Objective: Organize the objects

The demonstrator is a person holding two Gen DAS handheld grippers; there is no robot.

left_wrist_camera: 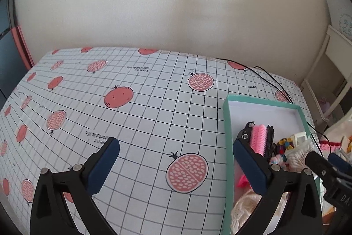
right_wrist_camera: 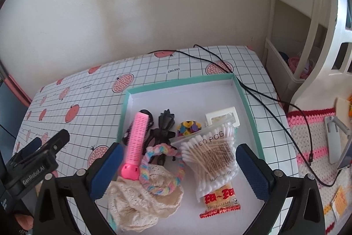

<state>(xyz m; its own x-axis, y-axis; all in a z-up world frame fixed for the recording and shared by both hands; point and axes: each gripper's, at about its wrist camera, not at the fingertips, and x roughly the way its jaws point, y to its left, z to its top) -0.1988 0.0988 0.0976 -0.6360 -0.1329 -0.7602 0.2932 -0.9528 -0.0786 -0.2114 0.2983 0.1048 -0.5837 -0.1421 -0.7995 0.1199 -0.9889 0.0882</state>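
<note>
Two hand-held grippers hang over a worktop (left_wrist_camera: 154, 120) covered in a grid cloth printed with pomegranates, each with its blue-padded jaws spread wide and nothing between them: the left hand-held gripper (left_wrist_camera: 176, 160) over bare cloth, the right hand-held gripper (right_wrist_camera: 179, 171) over a shallow teal-rimmed box (right_wrist_camera: 176, 83) that sits toward the worktop's right edge. Inside the white-floored box lies a heap at its near end: a pink hair roller (right_wrist_camera: 136, 142) with black bristles, a black hair claw (right_wrist_camera: 164, 127), a pastel braided hair tie (right_wrist_camera: 161, 169) draped on a cream lace cloth (right_wrist_camera: 140, 204), a small multicoloured bundle (right_wrist_camera: 189, 127), a clear bag of cotton swabs (right_wrist_camera: 211, 155) marked 100 PCS, a red and orange sachet (right_wrist_camera: 220, 204) under it, and a white plastic case (right_wrist_camera: 222, 118) half hidden behind the swabs. The far half of the box is bare. A black cable (right_wrist_camera: 259, 98) crosses the box's far right corner. The left jaw pad covers part of the roller's base.
</note>
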